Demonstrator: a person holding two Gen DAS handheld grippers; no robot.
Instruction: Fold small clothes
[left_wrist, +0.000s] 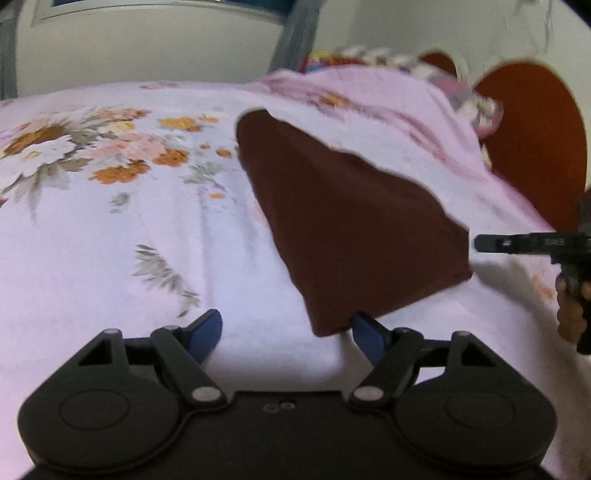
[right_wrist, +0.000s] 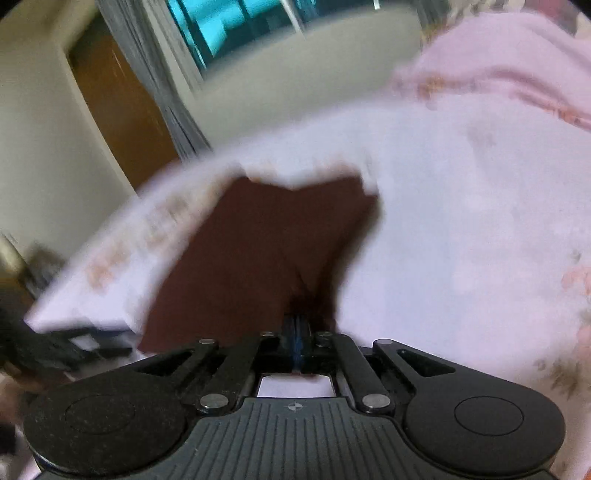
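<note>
A dark brown garment (left_wrist: 343, 221) lies on a bed covered with a pale lilac floral sheet (left_wrist: 110, 221), spread towards the far edge and tapering to a corner close to the left gripper (left_wrist: 286, 334). In the right wrist view the same brown cloth (right_wrist: 258, 258) bunches into a ridge running straight into the right gripper (right_wrist: 297, 332), whose blue pads are pressed together on the fabric's near edge; the picture is blurred, so the exact fold of the cloth cannot be made out.

The left gripper's jaws stand wide apart with nothing between them: its right blue pad sits just beside the garment's near corner, and whether it touches the cloth cannot be told, while the left pad is over bare sheet.

At the right edge of the left wrist view the right gripper (left_wrist: 480, 243) shows side-on, held by a hand (left_wrist: 570, 310) around its black grip.

Beyond the bed are a pink pillow (left_wrist: 369, 96), a reddish-brown headboard (left_wrist: 535, 147), a cream wall (left_wrist: 147, 48), grey curtains (right_wrist: 166, 81) and a window (right_wrist: 240, 22).
</note>
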